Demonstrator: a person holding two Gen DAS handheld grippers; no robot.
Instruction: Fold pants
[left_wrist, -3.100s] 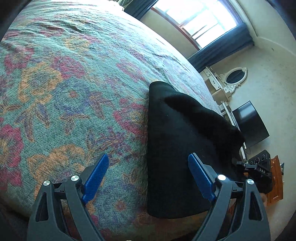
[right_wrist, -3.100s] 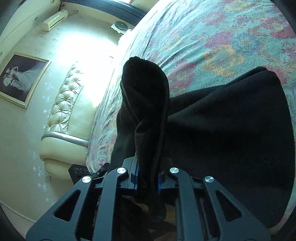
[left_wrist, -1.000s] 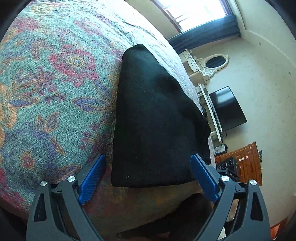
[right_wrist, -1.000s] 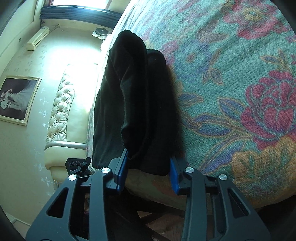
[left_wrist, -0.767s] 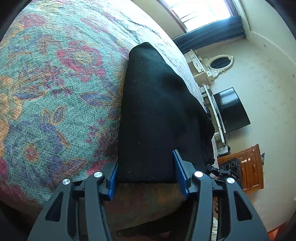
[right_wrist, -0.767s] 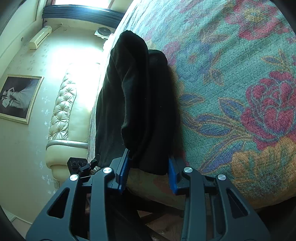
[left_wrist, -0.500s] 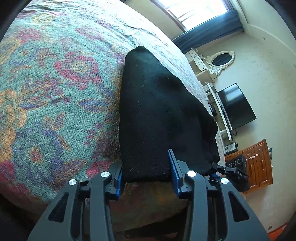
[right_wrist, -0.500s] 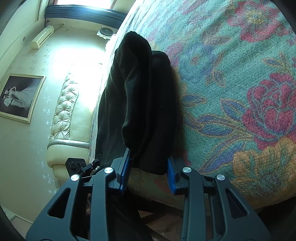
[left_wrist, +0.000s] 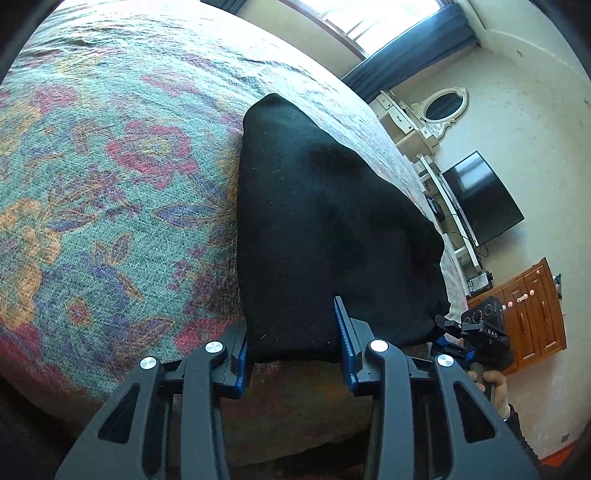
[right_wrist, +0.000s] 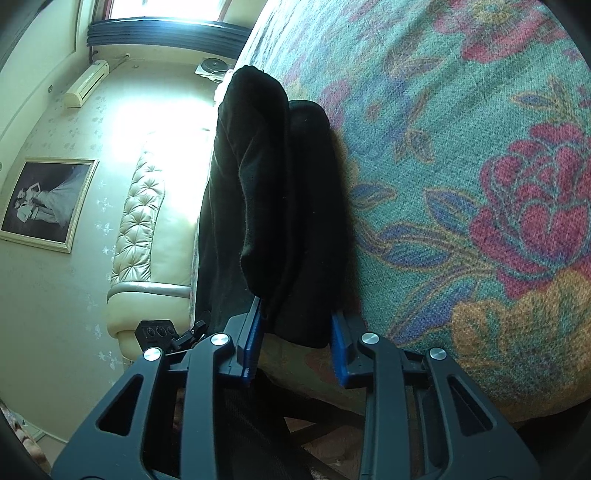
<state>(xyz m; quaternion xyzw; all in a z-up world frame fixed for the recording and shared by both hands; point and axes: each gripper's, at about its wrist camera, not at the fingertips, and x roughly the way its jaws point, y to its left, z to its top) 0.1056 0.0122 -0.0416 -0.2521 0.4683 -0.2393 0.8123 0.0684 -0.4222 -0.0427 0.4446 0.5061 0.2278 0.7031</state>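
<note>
Folded black pants (left_wrist: 325, 229) lie at the near edge of the bed's floral bedspread (left_wrist: 110, 177). The left claw (left_wrist: 293, 354) pinches one near corner of the fold. The right claw (right_wrist: 295, 343) pinches the other.

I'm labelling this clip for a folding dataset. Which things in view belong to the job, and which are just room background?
Part of the job:
- folded black fabric pants, near the bed's edge
- left tool, closed on their near edge
- right tool, gripping the same bundle
- floral woven bedspread, the work surface

Just background:
- black flat television
- oval white-framed mirror
- brown wooden cabinet
- framed picture
- cream tufted headboard
</note>
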